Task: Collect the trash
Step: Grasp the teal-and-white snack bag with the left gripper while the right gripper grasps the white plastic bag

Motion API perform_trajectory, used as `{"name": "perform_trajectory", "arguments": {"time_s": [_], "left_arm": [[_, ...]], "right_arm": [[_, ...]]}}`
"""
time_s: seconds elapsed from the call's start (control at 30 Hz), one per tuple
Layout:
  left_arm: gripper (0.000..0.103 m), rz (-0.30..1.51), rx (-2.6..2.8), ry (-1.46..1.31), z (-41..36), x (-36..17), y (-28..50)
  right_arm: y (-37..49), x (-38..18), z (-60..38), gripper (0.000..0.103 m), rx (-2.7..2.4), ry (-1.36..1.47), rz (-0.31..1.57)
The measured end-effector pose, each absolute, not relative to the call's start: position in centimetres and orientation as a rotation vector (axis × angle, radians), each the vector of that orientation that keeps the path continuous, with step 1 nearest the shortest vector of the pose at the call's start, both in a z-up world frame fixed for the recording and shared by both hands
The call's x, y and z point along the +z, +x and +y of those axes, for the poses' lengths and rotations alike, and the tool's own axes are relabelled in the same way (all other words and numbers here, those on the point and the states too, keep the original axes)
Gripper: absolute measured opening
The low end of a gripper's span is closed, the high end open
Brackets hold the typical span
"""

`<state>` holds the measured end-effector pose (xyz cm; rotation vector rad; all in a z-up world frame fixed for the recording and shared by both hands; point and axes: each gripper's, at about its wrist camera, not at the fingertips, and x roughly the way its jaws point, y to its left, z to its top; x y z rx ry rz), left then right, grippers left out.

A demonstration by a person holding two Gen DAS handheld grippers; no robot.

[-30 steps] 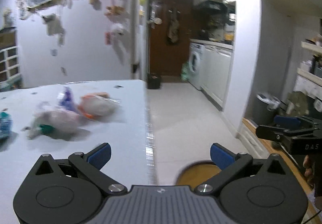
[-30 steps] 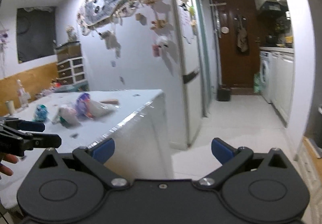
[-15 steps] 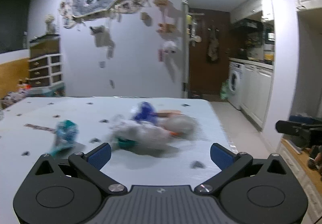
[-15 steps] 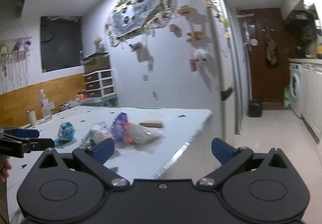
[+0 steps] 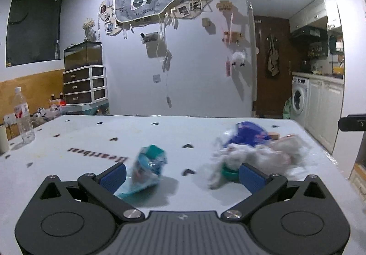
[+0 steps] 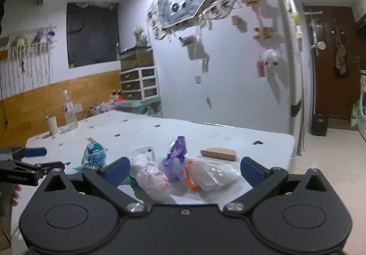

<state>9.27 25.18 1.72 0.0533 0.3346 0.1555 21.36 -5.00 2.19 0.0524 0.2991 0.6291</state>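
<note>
1. Grippers: left gripper [image 5: 181, 172] and right gripper [image 6: 184, 169] both spread wide, nothing held.
2. Trash all on the white tabletop [image 6: 205, 133], uncollected: crumpled teal-blue foil wrapper [image 5: 148, 164] just ahead of the left fingers; white crumpled plastic bag [image 6: 149, 173], purple snack wrapper [image 6: 177, 152] and clear bag with orange rim [image 6: 210, 176] clustered ahead of the right.
3. Progress: approach stage only, by my read; every pick remains. No bin visible.

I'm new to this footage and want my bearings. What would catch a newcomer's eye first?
A cluster of crumpled plastic bags on the white table, just ahead of the open right gripper. A teal wrapper lies apart, between the open left gripper fingers. Behind, a photo collage fills the wall.
</note>
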Motion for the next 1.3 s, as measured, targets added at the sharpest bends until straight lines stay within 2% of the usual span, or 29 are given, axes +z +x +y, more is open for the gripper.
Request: {"name": "perform_trajectory", "arguments": {"time_s": [0.2,0.27,0.4,0.57,0.63,0.73,0.77,0.8,0.83,0.87,0.93,0.97,1.1,1.3], "left_arm": [[0.103,0.388,0.163,0.068,28.1,0.9,13.0],[0.103,0.411,0.163,0.084,28.7,0.4,14.1],[0.103,0.473,0.174,0.158,29.3,-0.7,16.3],[0.103,0.508,0.168,0.235,29.8,-1.8,17.9],[0.099,0.514,0.157,0.250,29.8,-2.1,18.3],[0.090,0.516,0.141,0.281,29.6,-2.6,18.9],[0.088,0.529,0.139,0.291,29.5,-2.7,19.1],[0.082,0.531,0.138,0.303,29.3,-2.8,19.3],[0.074,0.526,0.152,0.320,29.1,-2.8,19.4],[0.071,0.522,0.172,0.332,29.0,-2.8,19.4],[0.056,0.522,0.185,0.325,29.0,-2.8,19.5],[0.053,0.519,0.190,0.320,29.0,-2.7,19.5],[0.047,0.515,0.178,0.280,28.9,-2.3,18.6],[0.045,0.499,0.162,0.243,27.6,-2.0,16.1]], "right_arm": [[23.1,1.1,-0.5,0.102,0.637,-0.093,0.332],[23.3,0.5,0.5,0.094,0.671,-0.136,0.339],[24.2,-0.5,2.5,0.089,0.689,-0.194,0.366],[25.6,-1.0,3.7,0.072,0.730,-0.207,0.405],[26.0,-1.4,4.2,0.065,0.730,-0.218,0.420],[26.4,-1.9,4.7,0.062,0.741,-0.227,0.433],[26.5,-2.0,4.8,0.057,0.747,-0.225,0.438],[26.6,-2.0,4.8,0.052,0.752,-0.221,0.443],[26.7,-2.1,4.8,0.037,0.758,-0.216,0.449],[26.6,-2.1,4.8,0.035,0.757,-0.218,0.452],[26.1,-2.0,4.7,0.032,0.762,-0.227,0.446],[25.8,-2.0,4.6,0.030,0.771,-0.227,0.448],[24.4,-1.3,3.7,0.027,0.779,-0.224,0.451],[21.6,-0.5,1.4,0.024,0.784,-0.190,0.486]]}}
